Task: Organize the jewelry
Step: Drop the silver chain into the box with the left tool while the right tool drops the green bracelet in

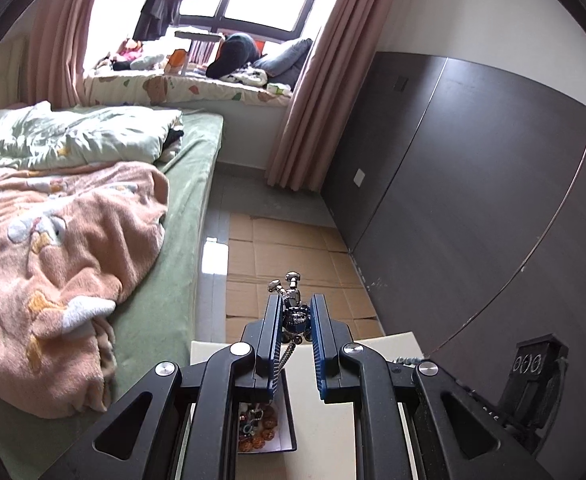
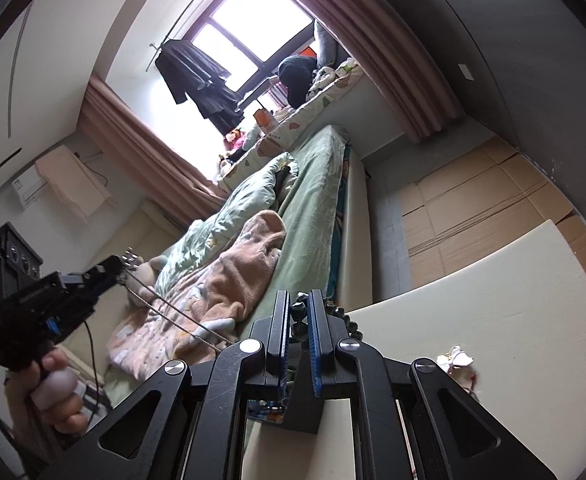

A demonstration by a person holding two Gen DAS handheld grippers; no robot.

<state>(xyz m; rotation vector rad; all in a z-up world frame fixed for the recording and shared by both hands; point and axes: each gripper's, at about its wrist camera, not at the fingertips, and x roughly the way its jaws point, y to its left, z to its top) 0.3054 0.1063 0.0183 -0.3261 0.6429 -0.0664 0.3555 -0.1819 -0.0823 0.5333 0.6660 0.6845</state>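
Observation:
My left gripper (image 1: 296, 312) is shut on a metal robot-shaped pendant (image 1: 293, 304) whose chain (image 1: 284, 360) hangs down toward a dark jewelry box (image 1: 265, 424) holding beads on the white table (image 1: 333, 420). In the right wrist view the left gripper (image 2: 113, 270) is raised at the left, with the chain (image 2: 173, 312) stretched from it toward my right gripper. My right gripper (image 2: 297, 312) is shut on a dark beaded bracelet (image 2: 299, 310), whose beads trail to the right (image 2: 351, 326). The jewelry box (image 2: 289, 408) lies below it.
A small pale trinket (image 2: 457, 358) lies on the white table (image 2: 493, 300). A bed with a pink blanket (image 1: 53, 260) is to the left. Flattened cardboard (image 1: 293, 248) covers the floor, and a dark wall panel (image 1: 473, 180) stands to the right.

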